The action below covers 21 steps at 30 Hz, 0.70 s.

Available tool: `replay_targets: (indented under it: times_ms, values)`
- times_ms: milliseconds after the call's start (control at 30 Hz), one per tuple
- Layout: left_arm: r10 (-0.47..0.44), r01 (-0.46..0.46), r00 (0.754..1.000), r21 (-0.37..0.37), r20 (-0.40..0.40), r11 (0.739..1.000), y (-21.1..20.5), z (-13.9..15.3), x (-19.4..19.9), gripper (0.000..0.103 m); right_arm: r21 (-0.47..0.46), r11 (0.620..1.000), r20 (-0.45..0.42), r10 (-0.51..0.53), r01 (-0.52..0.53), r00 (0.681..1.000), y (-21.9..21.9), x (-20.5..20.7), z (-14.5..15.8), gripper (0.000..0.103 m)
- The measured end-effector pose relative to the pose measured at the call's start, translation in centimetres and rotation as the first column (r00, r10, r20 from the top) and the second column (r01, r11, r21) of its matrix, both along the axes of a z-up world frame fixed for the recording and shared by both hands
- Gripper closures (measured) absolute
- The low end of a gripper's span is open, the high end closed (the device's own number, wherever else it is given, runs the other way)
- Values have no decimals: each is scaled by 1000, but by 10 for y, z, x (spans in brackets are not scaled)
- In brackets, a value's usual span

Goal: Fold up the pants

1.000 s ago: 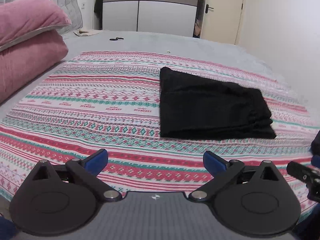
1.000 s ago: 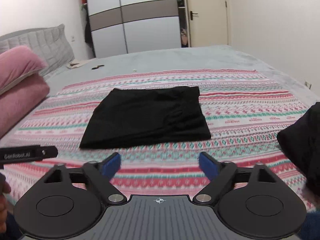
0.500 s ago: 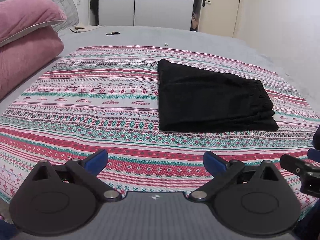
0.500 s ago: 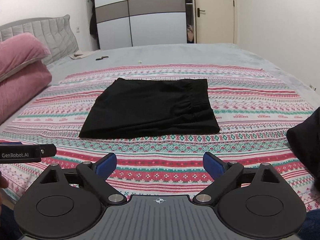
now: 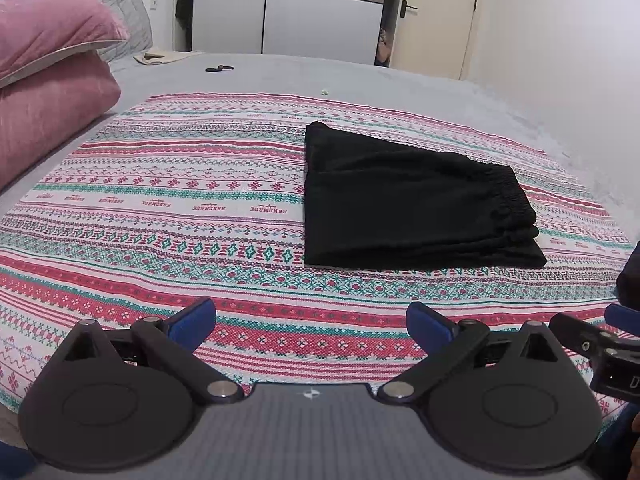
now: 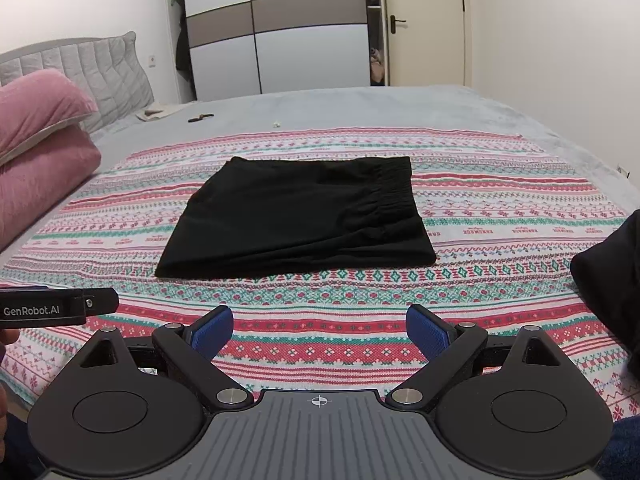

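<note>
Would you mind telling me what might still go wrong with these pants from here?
1. The folded black pants show loose layered edges at the elastic waistband; another grasp might catch only the top layer and undo the fold.
2. A dark garment lies near the right tongs; reaching could snag it.

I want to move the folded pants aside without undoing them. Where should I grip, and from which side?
Grip the pants at the near edge, where the layers stack into a thick closed fold, one gripper near each front corner. Come in low from the near side, left gripper and right gripper both open. Avoid the gathered waistband on the right side, where the layers look loose.
</note>
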<state>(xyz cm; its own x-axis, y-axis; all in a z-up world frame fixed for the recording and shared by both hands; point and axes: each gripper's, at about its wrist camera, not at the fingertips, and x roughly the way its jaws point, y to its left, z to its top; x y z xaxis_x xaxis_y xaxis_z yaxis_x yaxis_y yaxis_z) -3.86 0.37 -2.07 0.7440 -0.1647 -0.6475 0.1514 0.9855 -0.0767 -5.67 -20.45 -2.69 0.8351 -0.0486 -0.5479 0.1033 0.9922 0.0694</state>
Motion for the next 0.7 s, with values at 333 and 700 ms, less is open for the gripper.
replay_targets:
  times_ms: [333, 700]
  values:
    - [-7, 7, 1000, 11, 9, 1000, -4, 0, -2, 0, -5, 1000, -3, 1, -1, 1000, 1, 1, 0, 8]
    - [-12, 12, 1000, 25, 11, 1000, -6, 0, -2, 0, -3, 1000, 0, 12, -12, 1000, 3, 1, 0, 8]
